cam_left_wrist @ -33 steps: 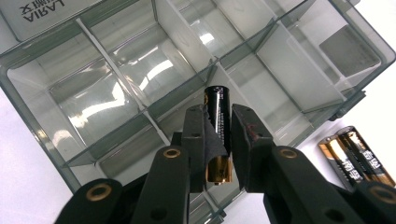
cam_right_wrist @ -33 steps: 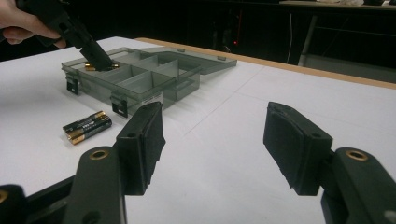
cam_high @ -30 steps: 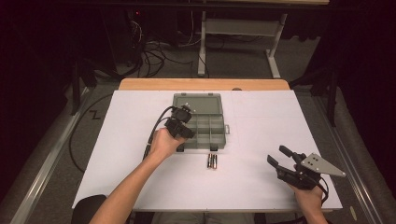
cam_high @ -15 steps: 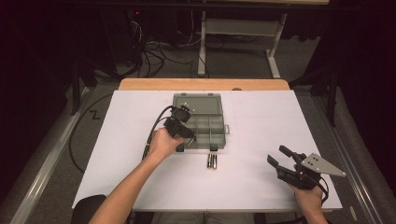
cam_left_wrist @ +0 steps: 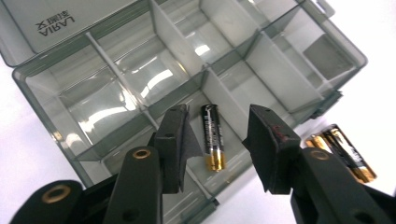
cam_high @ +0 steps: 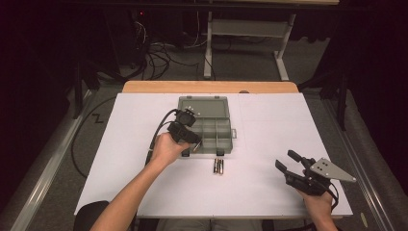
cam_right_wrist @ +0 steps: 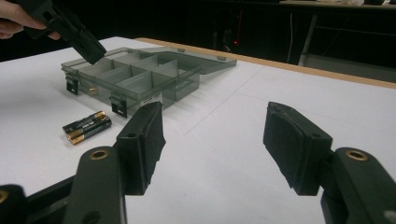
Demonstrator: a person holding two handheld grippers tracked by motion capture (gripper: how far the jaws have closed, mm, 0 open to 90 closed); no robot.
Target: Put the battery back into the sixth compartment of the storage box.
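Jaws of your left gripper (cam_left_wrist: 215,140) just opening, nothing gripped; released battery (cam_left_wrist: 212,137) lies in organizer box (cam_high: 206,124) front compartment. Two batteries (cam_high: 218,166) wait just beside box front. Right gripper (cam_high: 287,163) apart, empty, well right of box. Next: lift clear, fetch another battery.

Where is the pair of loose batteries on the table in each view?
High view: battery pair lies just below centre, in front of the box.
Left gripper view: battery pair at the right edge, outside the box wall.
Right gripper view: battery pair at left, in front of the box latches.
Shared landmark: the box's front wall.
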